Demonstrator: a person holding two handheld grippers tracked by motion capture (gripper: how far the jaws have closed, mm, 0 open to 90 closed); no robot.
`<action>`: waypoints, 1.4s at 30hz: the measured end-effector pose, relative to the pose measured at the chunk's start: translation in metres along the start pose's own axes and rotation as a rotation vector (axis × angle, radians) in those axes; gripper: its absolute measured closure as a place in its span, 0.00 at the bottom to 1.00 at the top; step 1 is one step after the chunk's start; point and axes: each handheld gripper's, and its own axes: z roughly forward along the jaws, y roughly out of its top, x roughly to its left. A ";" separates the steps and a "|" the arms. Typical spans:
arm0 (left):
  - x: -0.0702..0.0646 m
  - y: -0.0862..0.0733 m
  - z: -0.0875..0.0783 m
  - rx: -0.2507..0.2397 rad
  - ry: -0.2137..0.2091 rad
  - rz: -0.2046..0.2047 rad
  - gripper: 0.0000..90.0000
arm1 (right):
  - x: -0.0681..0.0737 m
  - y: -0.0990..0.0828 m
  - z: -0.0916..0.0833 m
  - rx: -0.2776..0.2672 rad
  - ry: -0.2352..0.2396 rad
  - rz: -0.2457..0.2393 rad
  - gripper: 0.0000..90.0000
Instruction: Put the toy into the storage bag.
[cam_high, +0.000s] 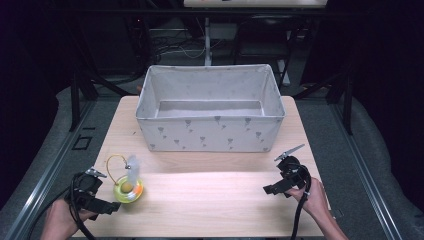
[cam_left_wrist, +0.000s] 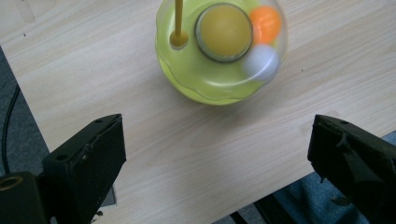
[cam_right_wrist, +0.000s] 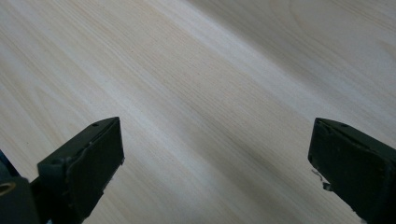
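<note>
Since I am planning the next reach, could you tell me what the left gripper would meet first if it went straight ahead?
Probably the yellow-green toy: it sits just beyond the open left gripper, with bare table between; the depth is uncertain.

A recording lab or test bay is showing here. A pale wooden surface (cam_high: 210, 200) is standing inside a dark metal frame (cam_high: 75, 100), with black curtaining surrounding it. Loose cables (cam_high: 175, 47) are lying on the floor behind, and grey matting (cam_high: 370, 160) is flanking the rails.
</note>
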 end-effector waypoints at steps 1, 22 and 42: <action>0.000 0.001 -0.001 0.000 -0.001 0.006 0.05 | 0.002 0.000 0.001 -0.012 0.005 0.010 0.04; 0.000 0.047 -0.036 0.005 -0.004 0.114 0.04 | 0.004 0.000 0.003 -0.004 0.012 0.004 0.05; -0.002 0.085 -0.072 0.000 -0.003 0.192 0.11 | 0.004 0.000 0.003 -0.004 0.018 0.001 0.05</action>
